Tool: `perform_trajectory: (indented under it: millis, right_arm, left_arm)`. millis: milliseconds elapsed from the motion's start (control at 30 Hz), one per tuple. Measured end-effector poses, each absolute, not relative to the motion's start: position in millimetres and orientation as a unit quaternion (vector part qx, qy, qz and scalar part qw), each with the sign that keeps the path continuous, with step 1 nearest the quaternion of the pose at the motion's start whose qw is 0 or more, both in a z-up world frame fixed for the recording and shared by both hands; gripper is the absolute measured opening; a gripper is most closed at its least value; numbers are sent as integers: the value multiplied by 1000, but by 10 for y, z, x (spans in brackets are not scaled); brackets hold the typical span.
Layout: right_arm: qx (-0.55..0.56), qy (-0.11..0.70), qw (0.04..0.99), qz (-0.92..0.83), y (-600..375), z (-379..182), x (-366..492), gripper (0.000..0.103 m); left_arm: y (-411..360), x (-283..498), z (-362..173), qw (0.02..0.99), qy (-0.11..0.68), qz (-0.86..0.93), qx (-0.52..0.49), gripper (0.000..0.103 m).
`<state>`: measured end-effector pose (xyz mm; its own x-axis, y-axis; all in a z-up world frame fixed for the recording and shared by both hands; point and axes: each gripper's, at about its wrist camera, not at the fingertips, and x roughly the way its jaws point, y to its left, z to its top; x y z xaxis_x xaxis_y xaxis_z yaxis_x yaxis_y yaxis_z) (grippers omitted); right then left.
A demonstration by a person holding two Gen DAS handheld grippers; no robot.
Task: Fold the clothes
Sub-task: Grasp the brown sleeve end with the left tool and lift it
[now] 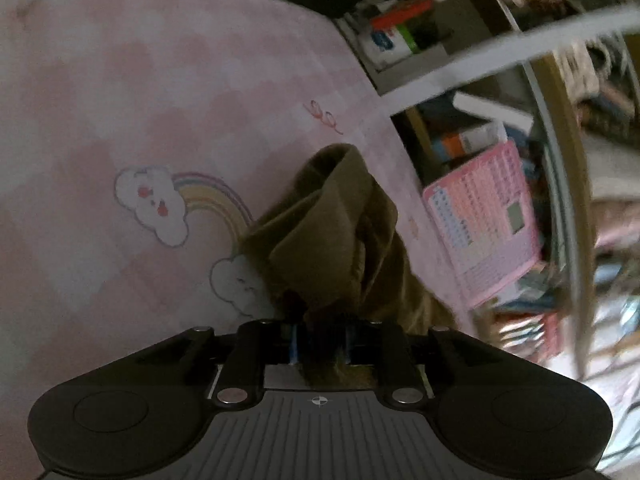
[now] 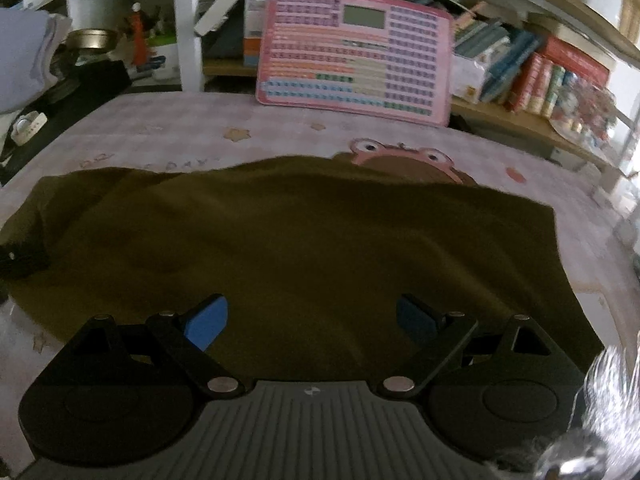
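- While the garment [image 2: 304, 240] lies spread across the pink sheet [image 2: 600, 264], dark olive and mostly flat, its long axis runs side to side in the right wrist view, with the far edge near a cartoon frog print [image 2: 400, 152].
- One end of the same cloth [image 1: 332, 240] is bunched and lifted off the sheet in the left wrist view, rising straight ahead of the left gripper [image 1: 320, 344].
- That left gripper is clamped narrow on the bunched fabric, which fills the gap between its jaws.
- By contrast, the right gripper [image 2: 312, 320] stands wide with nothing between its blue pads [image 2: 208, 320], poised over the near part of the cloth; whether it touches cannot be told.
- Judging from this, the fold turns on the left-held end crossing over the flat part, and the right gripper is nearer to pin it.
- Behind the sheet, a pink keyboard toy [image 2: 356, 52] leans against a bookshelf [image 2: 560, 76].
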<state>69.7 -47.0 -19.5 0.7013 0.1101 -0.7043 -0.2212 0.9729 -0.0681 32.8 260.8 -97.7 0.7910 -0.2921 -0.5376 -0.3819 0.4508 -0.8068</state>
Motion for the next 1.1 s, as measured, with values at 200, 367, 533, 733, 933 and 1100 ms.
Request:
perform_trajectory:
  millis: [200,367,533,733,933,1100]
  right_arm:
    - [-101,362,920,113,-85,-201,1141,91]
    - [-117,357,920,108,117,-279,1474,91]
    - [-117,352,921,121,215,-343,1617,91]
    - [-120,362,917,116,278,-449,1693,91]
    - [-120,358,919,113,248,-452,1499,93]
    - [-135,358,913,140,122,-379,1021,93]
  left_arm:
    - [2626,358,-1046,766,311,32,-561,21]
    - [2645,332,-1054,762,313,29,-565,22]
    - [2622,335,-1048,764,312,35,-564,22]
    - [2614,341,-1034,765,314,39,-561,22]
    - [2607,323,-1046,762,309,43,-567,22]
    - [2616,315,-1064,756,307,43,-576,22]
